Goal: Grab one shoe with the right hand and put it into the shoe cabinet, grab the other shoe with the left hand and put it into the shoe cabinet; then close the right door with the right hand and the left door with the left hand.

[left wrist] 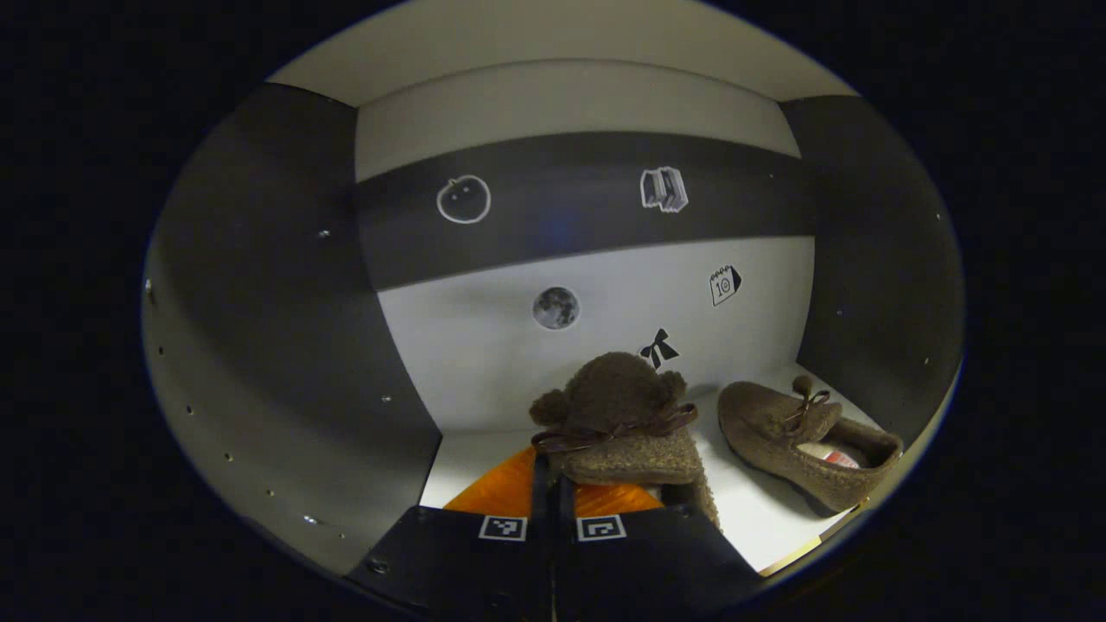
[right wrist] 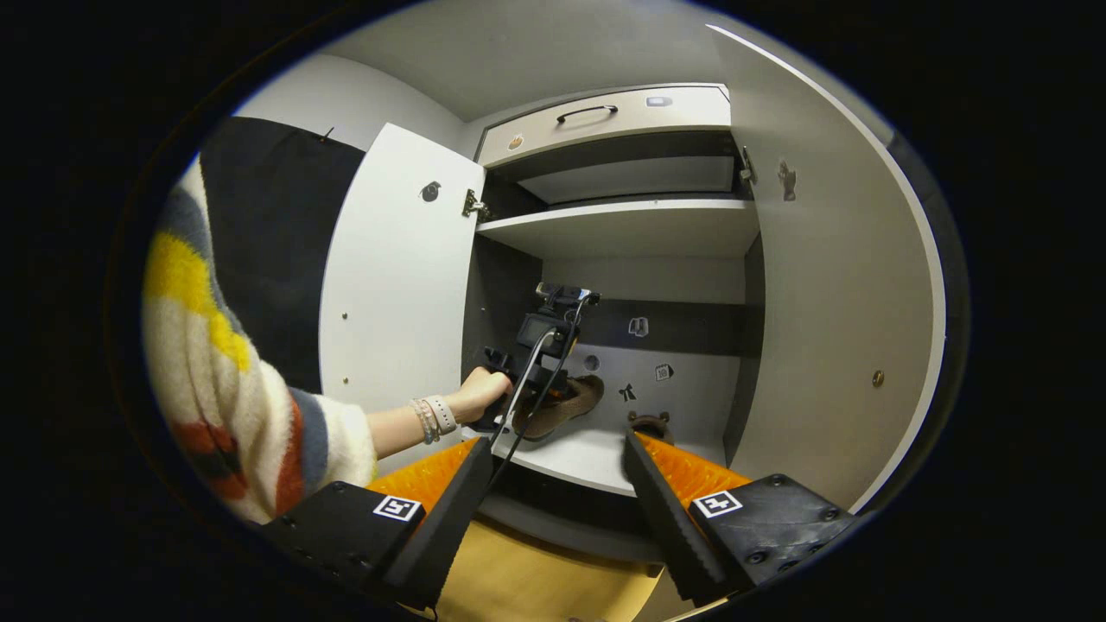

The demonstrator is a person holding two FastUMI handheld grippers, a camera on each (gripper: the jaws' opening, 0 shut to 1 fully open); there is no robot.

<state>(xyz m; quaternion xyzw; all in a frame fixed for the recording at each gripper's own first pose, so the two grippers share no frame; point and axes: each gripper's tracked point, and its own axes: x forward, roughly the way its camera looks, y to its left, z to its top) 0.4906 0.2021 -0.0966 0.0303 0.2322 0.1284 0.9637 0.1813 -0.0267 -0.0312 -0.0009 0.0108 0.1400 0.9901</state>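
In the left gripper view, a brown fuzzy shoe (left wrist: 622, 423) with a dark bow sits right at my left gripper (left wrist: 553, 471), whose fingers are shut on the shoe's near edge, inside the shoe cabinet. The other brown shoe (left wrist: 799, 441) lies on the white shelf (left wrist: 752, 514) to the right, toe toward the back. In the right gripper view, my right gripper (right wrist: 562, 497) is open and holds nothing, outside the cabinet's front. Farther off, a hand (right wrist: 479, 393) holds the left gripper (right wrist: 540, 354) with the held shoe (right wrist: 566, 408) tilted over the shelf (right wrist: 587, 453). The second shoe (right wrist: 650, 423) rests behind it to the right.
Both cabinet doors stand wide: the left door (right wrist: 389, 285) and the right door (right wrist: 829, 328). An upper shelf (right wrist: 622, 226) and a drawer (right wrist: 605, 117) lie above. Dark side walls (left wrist: 259, 345) flank the compartment. A striped sleeve (right wrist: 233, 380) crosses the left. Wooden floor (right wrist: 536, 579) lies below.
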